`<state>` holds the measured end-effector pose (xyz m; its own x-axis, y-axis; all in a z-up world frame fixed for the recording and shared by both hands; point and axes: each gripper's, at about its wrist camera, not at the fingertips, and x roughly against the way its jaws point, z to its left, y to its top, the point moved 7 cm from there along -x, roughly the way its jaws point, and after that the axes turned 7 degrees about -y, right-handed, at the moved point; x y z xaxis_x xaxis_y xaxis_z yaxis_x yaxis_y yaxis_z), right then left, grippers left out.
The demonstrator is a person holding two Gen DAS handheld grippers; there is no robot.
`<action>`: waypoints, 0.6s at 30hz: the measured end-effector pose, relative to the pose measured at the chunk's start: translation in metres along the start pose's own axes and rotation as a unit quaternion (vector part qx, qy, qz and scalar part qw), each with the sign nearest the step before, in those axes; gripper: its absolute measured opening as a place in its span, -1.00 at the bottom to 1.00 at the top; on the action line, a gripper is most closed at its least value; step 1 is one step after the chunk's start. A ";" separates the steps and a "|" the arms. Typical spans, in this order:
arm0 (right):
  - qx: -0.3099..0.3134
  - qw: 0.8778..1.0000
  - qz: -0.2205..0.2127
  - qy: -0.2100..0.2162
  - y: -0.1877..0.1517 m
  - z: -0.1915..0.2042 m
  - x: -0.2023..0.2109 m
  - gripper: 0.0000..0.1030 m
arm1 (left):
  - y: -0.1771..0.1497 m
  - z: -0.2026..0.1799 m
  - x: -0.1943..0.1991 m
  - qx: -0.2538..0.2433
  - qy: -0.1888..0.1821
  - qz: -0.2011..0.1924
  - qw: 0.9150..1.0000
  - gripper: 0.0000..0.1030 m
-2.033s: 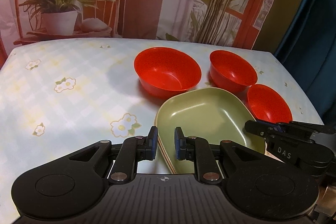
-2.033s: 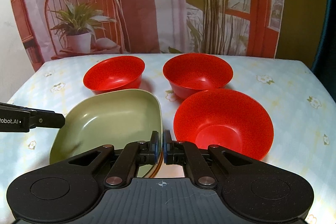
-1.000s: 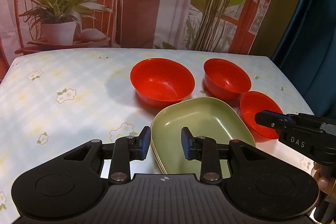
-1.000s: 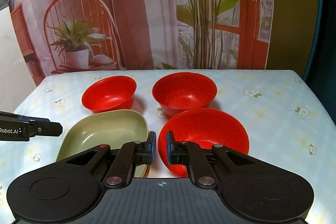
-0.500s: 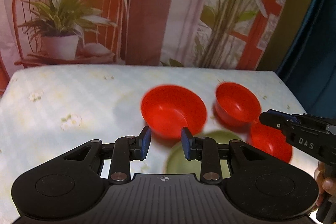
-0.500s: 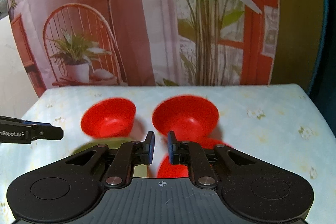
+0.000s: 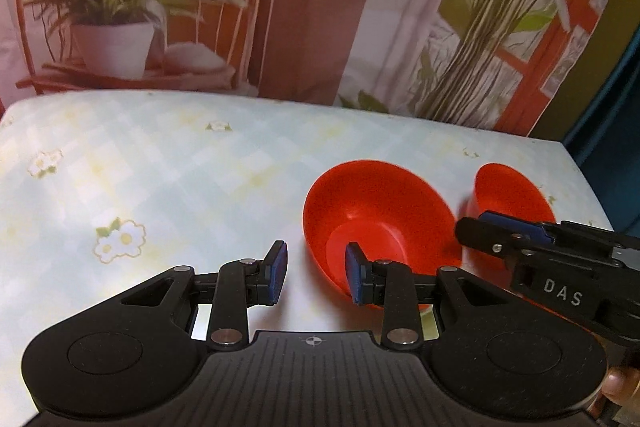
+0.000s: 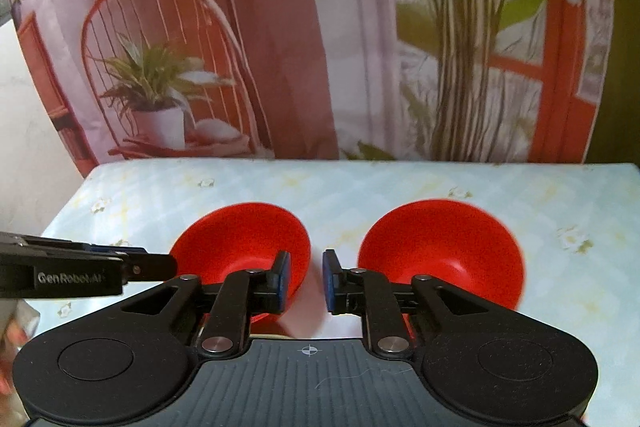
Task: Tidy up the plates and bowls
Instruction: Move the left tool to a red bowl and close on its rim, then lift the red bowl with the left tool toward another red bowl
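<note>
Left gripper (image 7: 316,277) and right gripper (image 8: 306,281), jaws apart and empty, half-hide two glossy red plastic bowls (image 7: 376,211) (image 8: 444,247); floral tablecloth (image 7: 168,179) beyond lies bare.

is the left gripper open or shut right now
Open. In the left wrist view the left gripper shows a clear gap between its blue pads, with tablecloth and the rim of a red bowl visible through it; nothing is held.

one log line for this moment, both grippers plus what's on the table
left gripper: open, empty | right gripper: open, empty | table: left red bowl, right red bowl, apart, upright
</note>
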<state>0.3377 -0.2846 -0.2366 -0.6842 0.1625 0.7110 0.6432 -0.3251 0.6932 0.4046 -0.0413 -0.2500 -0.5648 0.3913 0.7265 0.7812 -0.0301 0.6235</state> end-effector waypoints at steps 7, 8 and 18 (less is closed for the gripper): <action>-0.012 0.999 0.038 0.004 -0.007 0.003 -0.025 -0.51 | -0.007 0.003 -0.015 -0.001 -0.016 0.014 1.000 -0.36; -0.018 0.999 0.044 0.009 -0.008 0.003 -0.027 -0.51 | -0.008 0.002 -0.015 -0.002 -0.021 0.012 1.000 -0.42; -0.014 0.999 0.035 0.026 -0.004 0.006 -0.016 -0.81 | -0.004 -0.007 0.000 -0.018 -0.014 0.001 1.000 -0.65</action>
<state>0.3482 -0.2802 -0.2505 -0.6549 0.0902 0.7503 0.6808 -0.3605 0.6376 0.3995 -0.0473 -0.2511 -0.5546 0.4172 0.7200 0.7723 -0.0642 0.6320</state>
